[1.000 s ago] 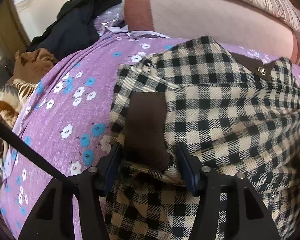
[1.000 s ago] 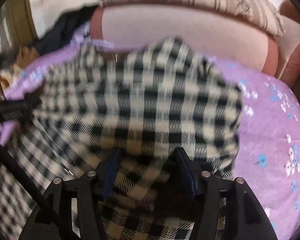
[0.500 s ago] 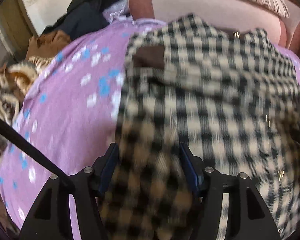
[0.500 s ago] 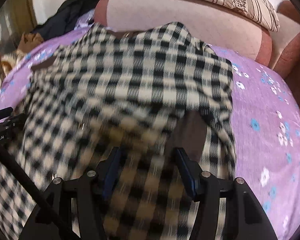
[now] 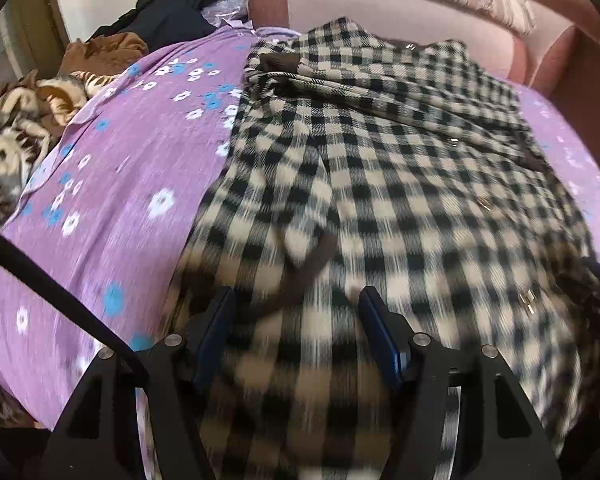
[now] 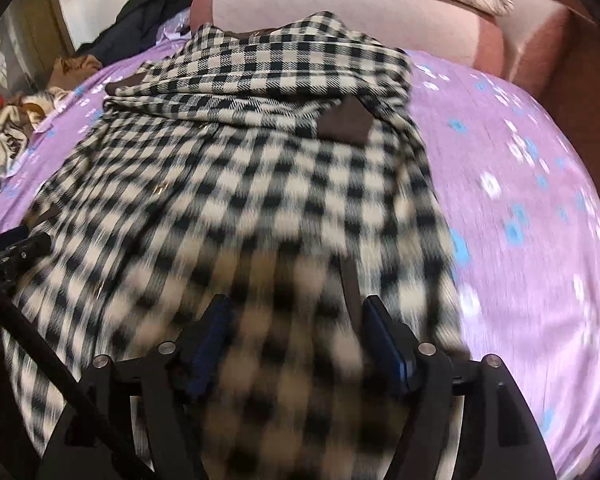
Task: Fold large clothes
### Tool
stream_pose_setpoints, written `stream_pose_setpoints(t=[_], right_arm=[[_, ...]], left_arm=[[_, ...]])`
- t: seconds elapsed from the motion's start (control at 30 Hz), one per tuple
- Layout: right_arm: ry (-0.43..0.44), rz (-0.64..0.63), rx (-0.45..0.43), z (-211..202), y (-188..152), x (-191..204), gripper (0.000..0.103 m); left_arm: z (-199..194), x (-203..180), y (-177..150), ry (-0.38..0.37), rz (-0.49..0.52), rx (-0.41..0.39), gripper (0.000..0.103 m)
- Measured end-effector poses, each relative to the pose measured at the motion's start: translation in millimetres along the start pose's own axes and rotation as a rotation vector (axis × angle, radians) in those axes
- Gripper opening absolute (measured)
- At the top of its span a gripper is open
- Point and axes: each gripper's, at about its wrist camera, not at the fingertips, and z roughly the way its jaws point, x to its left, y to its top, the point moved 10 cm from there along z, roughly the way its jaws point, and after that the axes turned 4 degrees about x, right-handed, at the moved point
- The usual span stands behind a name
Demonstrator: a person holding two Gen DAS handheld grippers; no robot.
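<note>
I've got the black-and-cream checked woollen garment [image 5: 400, 168] spread on the bed's purple floral sheet [image 5: 132, 168], its far end up by the pink padded headboard [image 5: 380, 4]. From both wrist views its upper part looks doubled over: a folded band with brown trim patches [image 6: 346, 122] lies across the body of the cloth. So I'd judge one fold in, maybe the sleeves or top, and the long lower section toward me not yet folded. Left to do, by my guess: bring the near hem up and square the bundle.

Left gripper [image 5: 296, 320]: fingers about half apart, hanging over the near checked cloth. Blur is heavy here and I see no fabric pinched between the pads, so I read it as holding nothing.

Right gripper [image 6: 294, 328]: fingers opening wide, cloth lying under the gap, nothing clamped as far as I can tell. The left tool's black body [image 6: 10, 254] shows at the left edge of the right view, so both sit near the same end of the garment.

Containers: none in view. Only loose piles off the bed's far left, a dark jacket [image 5: 172, 16] and a brown patterned blanket [image 5: 16, 128], not in anything.
</note>
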Motion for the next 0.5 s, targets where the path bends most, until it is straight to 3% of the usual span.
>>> stream_pose_setpoints(t=[0.23, 0.33, 0.4, 0.5], right_arm=[[-0.049, -0.075, -0.025, -30.9, -46.6, 12.8, 0.072], [-0.05, -0.138, -0.059, -47.7, -54.8, 17.8, 0.072], [0.035, -0.117, -0.101, -68.9, -55.0, 14.1, 0.073], [0.035, -0.029, -0.145, -84.7, -48.2, -12.3, 0.073]], left_arm=[[-35.6, 10.0, -44.3, -0.075, -0.053, 0.024, 0.063], [-50.4, 26.2, -45.3, -0.079, -0.085, -0.007, 0.063], [-61.3, 41.9, -40.7, -0.058, -0.116, -0.047, 0.063], [-61.8, 58.4, -35.5, -0.041, -0.156, -0.068, 0.067]])
